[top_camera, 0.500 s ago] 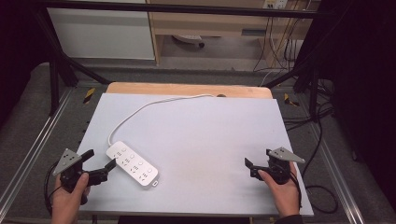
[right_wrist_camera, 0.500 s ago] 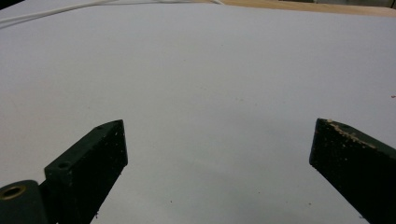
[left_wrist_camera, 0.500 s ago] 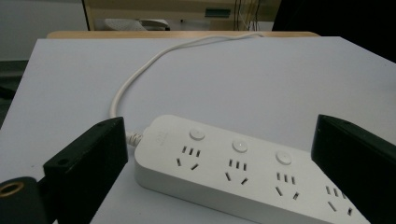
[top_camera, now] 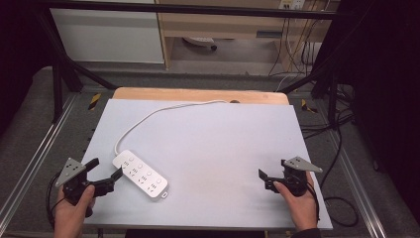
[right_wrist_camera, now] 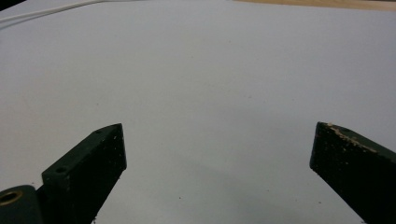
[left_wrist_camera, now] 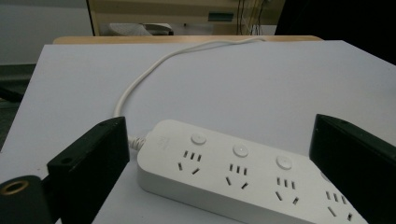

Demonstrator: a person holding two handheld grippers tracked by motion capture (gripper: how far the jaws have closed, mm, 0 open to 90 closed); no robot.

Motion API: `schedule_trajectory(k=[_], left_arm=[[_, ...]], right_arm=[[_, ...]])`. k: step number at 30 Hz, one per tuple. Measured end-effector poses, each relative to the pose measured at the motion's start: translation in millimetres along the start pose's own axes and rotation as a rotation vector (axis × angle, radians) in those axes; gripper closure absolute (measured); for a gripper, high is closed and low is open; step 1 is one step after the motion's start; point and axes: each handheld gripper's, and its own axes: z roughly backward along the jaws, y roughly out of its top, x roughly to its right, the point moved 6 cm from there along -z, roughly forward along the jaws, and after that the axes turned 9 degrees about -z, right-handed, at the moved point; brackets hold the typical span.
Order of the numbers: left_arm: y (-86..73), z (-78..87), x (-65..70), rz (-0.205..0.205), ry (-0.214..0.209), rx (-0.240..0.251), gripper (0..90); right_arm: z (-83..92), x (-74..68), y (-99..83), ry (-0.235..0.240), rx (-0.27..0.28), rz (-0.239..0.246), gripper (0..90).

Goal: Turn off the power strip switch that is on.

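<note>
A white power strip point(top_camera: 141, 179) with several sockets and round buttons lies at the front left of the pale table point(top_camera: 218, 148). Its white cord point(top_camera: 148, 116) curves away to the far edge. My left gripper point(top_camera: 105, 168) is open at the strip's near-left end, held by a hand. In the left gripper view the strip point(left_wrist_camera: 243, 172) lies between the wide-apart jaws of that gripper point(left_wrist_camera: 219, 133), untouched. My right gripper point(top_camera: 264, 180) is open at the front right, over bare table. In the right gripper view its jaws point(right_wrist_camera: 217, 130) stand wide apart with nothing between them.
A wooden strip point(top_camera: 198, 94) borders the table's far edge. Metal rails point(top_camera: 29, 163) run along both sides. Dark cables point(top_camera: 341, 148) lie on the floor at the right. The cord point(right_wrist_camera: 46, 11) crosses the far left corner of the right gripper view.
</note>
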Motion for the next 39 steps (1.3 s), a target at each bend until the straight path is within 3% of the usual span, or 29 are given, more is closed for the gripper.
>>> schedule_trajectory(k=[9,16,20,24,32,39], left_arm=[[8.4,0.7,9.7,-0.022,-0.004,0.034,5.7],[18.4,4.3,12.5,0.006,-0.020,0.059,6.3],[24.0,4.1,11.3,0.001,-0.014,0.069,6.2],[32.7,-3.7,7.6,-0.013,0.008,0.065,6.3],[48.3,-21.9,8.2,-0.019,-0.018,0.061,6.4],[51.4,-31.2,11.8,-0.016,-0.036,0.066,6.4]], right_arm=[[-0.8,-0.6,-0.5,-0.004,-0.009,0.001,3.8],[-1.7,-0.9,-0.1,-0.022,-0.004,-0.013,3.9],[-1.4,-1.0,-0.3,-0.012,-0.008,-0.014,4.0],[-0.6,0.1,-0.4,-0.006,-0.009,-0.022,4.1],[1.4,0.2,-0.2,0.013,-0.005,-0.016,5.0],[2.1,-1.0,-0.1,0.017,-0.002,-0.015,3.6]])
